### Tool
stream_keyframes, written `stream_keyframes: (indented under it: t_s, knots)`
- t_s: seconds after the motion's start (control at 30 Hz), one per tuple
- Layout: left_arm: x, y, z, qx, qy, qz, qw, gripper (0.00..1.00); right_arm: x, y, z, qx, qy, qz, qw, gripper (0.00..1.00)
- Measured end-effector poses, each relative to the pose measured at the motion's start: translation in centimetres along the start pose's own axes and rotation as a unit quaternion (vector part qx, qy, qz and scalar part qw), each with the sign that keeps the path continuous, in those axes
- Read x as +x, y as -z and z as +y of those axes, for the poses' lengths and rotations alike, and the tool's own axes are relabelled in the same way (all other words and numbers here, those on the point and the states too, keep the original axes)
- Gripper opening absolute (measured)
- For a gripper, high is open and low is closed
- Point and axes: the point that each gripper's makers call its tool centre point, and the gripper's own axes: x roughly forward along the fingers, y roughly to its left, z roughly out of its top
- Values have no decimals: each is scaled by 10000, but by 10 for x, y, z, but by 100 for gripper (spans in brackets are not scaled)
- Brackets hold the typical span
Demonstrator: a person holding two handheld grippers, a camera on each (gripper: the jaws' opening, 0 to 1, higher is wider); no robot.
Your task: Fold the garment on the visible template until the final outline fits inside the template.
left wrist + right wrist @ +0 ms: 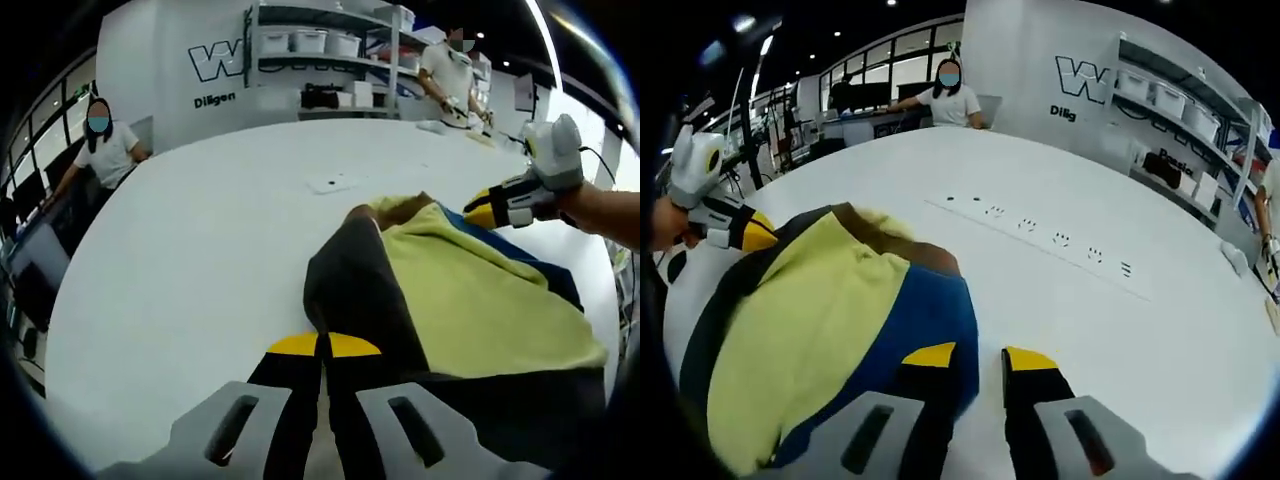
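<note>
The garment (470, 300), yellow, black and blue, lies bunched on the white table (200, 270); in the left gripper view the left gripper (323, 350) has its jaws closed together on the black edge of the cloth. In the right gripper view the right gripper (980, 360) stands with a narrow gap; the blue part lies under its left jaw, the right jaw is over bare table.
</note>
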Motion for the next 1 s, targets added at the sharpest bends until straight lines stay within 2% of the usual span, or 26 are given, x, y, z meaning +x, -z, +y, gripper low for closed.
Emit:
stream_keyframes:
  t_s: [0.07,0.1,0.13,0.23,0.33,0.4,0.5,0.57,0.73,0.87,1.0]
  knots:
    - [0,0,0,3,1,4,10000,0,0,0,2,-44,-35,30,10000,9]
    - [0,0,-1,-1,-3,3,10000,0,0,1,8,16,-174,42,9998,5]
    - [0,0,-1,-1,-4,2,10000,0,0,0,11,14,-207,-4,9998,6]
    - [1,0,-1,3,-12,9,10000,0,2,0,11,41,-182,25,9998,0]
    - [1,1,-2,12,-30,18,10000,0,0,2,9,118,-220,30,9997,0]
    - [1,1,-2,26,-37,19,10000,0,0,2,10,26,-216,51,9998,0]
    - [1,-1,-2,60,-63,-15,10000,0,-6,0,9,-134,-153,-4,9998,0]
    - [0,-4,-1,87,-83,-50,9999,0,-14,-10,4,-328,-7,-180,9993,0]
    - [-3,-10,7,138,-146,-141,9997,0,-32,-27,-11,-478,212,-431,9977,0]
    - [-5,-15,11,168,-189,-185,9995,0,-43,-29,-21,-600,381,-469,9964,0]
    - [-9,-25,14,478,-255,-266,9982,0,-53,-27,-28,-716,537,-487,9948,0]
